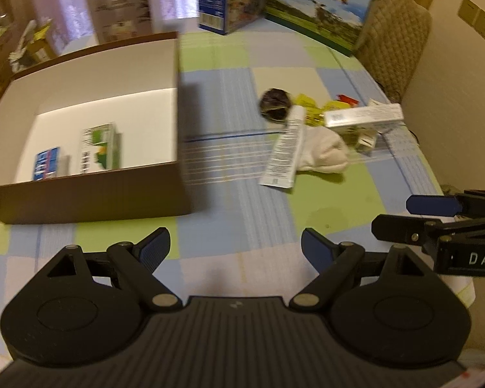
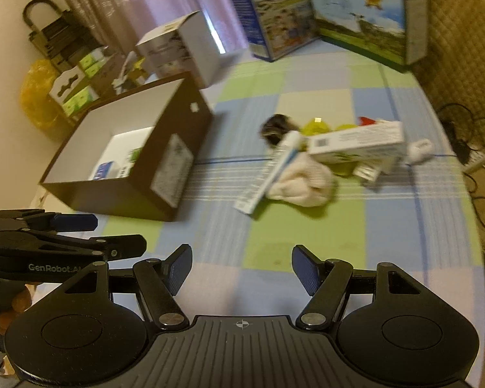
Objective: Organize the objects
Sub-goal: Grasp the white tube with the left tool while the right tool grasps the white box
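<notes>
A brown cardboard box [image 1: 90, 200] [image 2: 174, 123] with a white inside stands on the left of the checked tablecloth. In it lie a green-and-white carton [image 1: 98, 150] and a small blue packet [image 1: 46, 162]. A loose pile lies to its right: a white tube [image 1: 286, 148] [image 2: 270, 174], a white sock [image 1: 323, 155] [image 2: 302, 181], a long white carton [image 1: 363, 115] [image 2: 355, 142], a dark round ball [image 1: 274, 104] [image 2: 274, 127] and yellow pieces [image 1: 308, 105]. My left gripper [image 1: 235, 248] [image 2: 80, 236] hangs open and empty over the near cloth. My right gripper [image 2: 241, 267] [image 1: 414, 215] is open and empty beside it.
Tall printed boxes [image 1: 320, 6] [image 2: 362, 13] and a grey-white box [image 1: 123, 6] [image 2: 184, 48] stand along the table's far edge. A padded chair back [image 1: 394, 42] is at the far right. Cables [image 2: 468, 148] lie on the floor beyond the right table edge.
</notes>
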`<action>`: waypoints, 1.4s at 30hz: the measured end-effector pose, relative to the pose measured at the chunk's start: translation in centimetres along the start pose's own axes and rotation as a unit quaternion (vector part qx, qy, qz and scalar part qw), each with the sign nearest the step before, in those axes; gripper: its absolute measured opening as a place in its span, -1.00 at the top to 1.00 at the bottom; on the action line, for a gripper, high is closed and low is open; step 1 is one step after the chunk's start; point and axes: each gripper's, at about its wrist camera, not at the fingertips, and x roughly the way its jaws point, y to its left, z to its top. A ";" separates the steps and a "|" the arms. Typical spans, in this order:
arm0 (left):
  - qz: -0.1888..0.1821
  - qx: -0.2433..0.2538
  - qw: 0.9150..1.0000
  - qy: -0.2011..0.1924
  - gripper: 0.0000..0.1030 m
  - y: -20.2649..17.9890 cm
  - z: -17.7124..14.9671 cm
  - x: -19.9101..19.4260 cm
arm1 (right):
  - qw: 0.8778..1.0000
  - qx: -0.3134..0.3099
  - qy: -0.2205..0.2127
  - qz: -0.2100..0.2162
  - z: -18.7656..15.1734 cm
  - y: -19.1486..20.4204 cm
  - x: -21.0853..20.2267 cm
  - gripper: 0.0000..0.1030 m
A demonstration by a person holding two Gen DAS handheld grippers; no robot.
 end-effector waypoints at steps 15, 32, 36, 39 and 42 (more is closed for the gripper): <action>-0.023 0.042 0.999 0.005 -0.50 -5.1 4.3 6.4 | 0.996 0.048 -0.024 -0.066 0.3 -8.5 -1.7 -0.28; -0.019 0.076 0.996 0.041 0.01 -5.9 11.3 14.9 | 0.989 0.100 -0.040 -0.098 1.5 -13.9 -1.1 -0.27; -0.029 0.079 0.995 0.052 0.13 -6.1 11.7 16.4 | 0.988 0.106 -0.042 -0.100 1.8 -14.6 -0.9 -0.27; -0.031 0.081 0.995 0.057 0.18 -6.3 12.1 17.4 | 0.988 0.108 -0.043 -0.102 2.1 -15.1 -0.7 -0.27; -0.039 0.076 0.995 0.054 0.20 -6.3 12.5 18.3 | 0.988 0.106 -0.047 -0.102 2.5 -15.4 -0.5 -0.27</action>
